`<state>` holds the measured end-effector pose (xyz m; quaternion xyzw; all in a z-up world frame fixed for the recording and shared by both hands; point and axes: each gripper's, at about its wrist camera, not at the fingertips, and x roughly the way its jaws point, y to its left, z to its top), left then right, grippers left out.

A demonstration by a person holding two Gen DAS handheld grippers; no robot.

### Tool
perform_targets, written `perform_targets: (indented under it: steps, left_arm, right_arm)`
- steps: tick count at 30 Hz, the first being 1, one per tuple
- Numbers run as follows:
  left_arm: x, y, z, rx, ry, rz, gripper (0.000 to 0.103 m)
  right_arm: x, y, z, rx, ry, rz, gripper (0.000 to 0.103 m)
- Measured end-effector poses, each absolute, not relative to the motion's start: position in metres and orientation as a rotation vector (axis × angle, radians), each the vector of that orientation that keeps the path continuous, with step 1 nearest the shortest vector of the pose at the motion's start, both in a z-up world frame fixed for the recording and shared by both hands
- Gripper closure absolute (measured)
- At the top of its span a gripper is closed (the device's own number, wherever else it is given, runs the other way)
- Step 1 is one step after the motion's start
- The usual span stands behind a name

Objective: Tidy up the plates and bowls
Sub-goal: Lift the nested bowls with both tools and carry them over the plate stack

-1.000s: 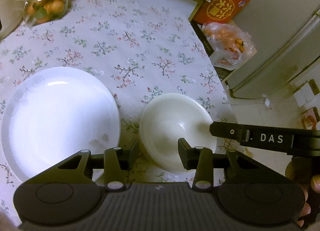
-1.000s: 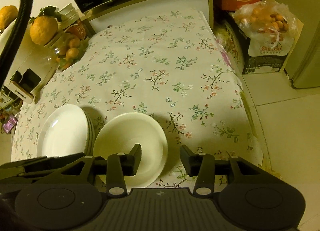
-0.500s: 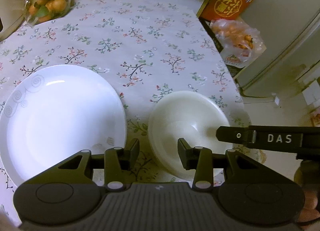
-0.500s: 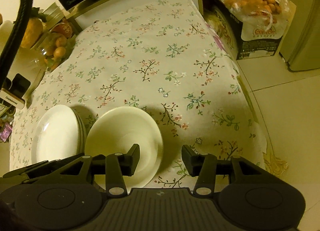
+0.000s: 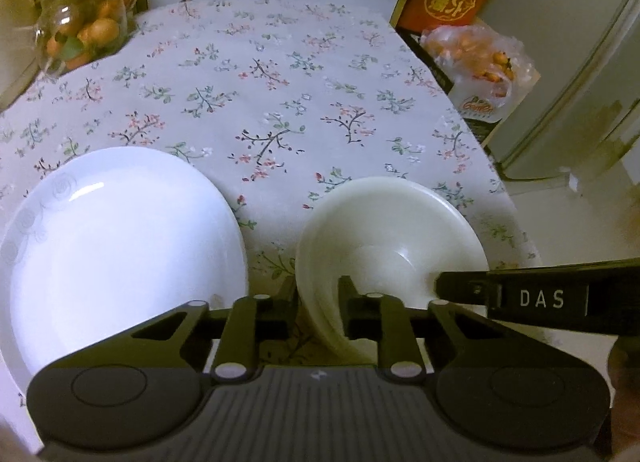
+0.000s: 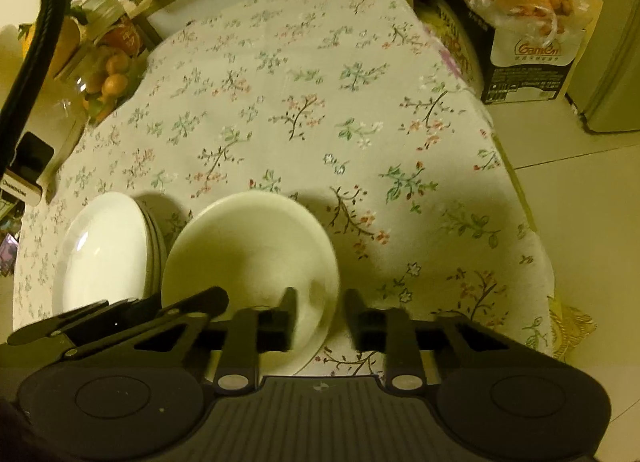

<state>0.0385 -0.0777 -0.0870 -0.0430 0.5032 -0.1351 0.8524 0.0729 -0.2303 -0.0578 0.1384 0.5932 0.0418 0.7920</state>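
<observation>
Both grippers have just been closing astride the bowl [image 5: 390, 246] rim: left gripper [image 5: 318, 304] on its left edge, right gripper [image 6: 320, 318] opposite, apparently clamped (blur hides contact); plates [image 6: 106, 250] lie just leftward on the counter [image 5: 256, 102].

Near rim of bowl [image 5: 394, 238] hidden behind left gripper [image 5: 318, 302] body; plate [image 5: 120, 246] cut off at left edge in left wrist view; lower plates of stack [image 6: 154, 246] show only as thin edges, count unclear; right gripper [image 6: 320, 320] fingertips motion-blurred, pad contact with bowl rim unclear; box [image 6: 20, 186] lettering too small.
</observation>
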Motion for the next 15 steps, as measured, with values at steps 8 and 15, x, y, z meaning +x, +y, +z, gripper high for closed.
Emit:
perform_targets:
  steps: [8,15]
  left_arm:
    - [0.034,-0.080,-0.083,-0.045,1.038,-0.292,0.090]
    - [0.031,-0.085,-0.069,-0.043,0.995,-0.302,0.090]
  right_arm:
    - [0.072,-0.223,-0.058,0.227,1.266,0.082,0.091]
    - [0.071,-0.227,-0.047,0.229,1.215,0.067,0.091]
